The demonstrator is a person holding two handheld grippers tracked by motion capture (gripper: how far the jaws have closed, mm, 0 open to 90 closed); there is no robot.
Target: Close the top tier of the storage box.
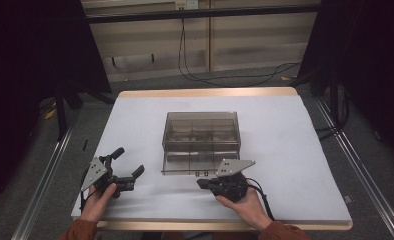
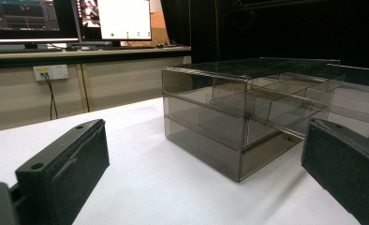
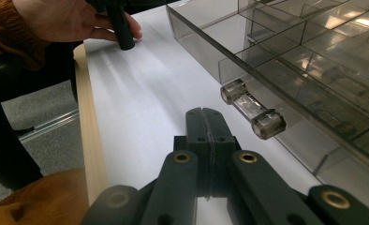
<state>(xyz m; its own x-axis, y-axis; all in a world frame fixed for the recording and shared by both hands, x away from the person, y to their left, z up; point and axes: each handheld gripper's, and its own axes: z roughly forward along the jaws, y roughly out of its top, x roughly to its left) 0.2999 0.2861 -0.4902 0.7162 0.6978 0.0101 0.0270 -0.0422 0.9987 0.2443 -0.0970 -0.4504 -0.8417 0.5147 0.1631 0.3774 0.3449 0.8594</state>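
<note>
White table (image 1: 295,150), unlabelled smoky drawer box (image 1: 201,131)

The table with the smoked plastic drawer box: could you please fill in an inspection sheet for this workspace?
Surface: white table with a wooden edge, flat and clean.
Job's things: drawer box in the middle; bottom drawer pulled out, its clear handle free.
Clutter: nothing seen.
Grippers: left tool open, resting on the table left of the box; right tool shut, empty, beside the handle.
Cables: one trails from the right tool; others lie on the floor behind.
Surroundings: dark curtains, monitors on a desk.
</note>
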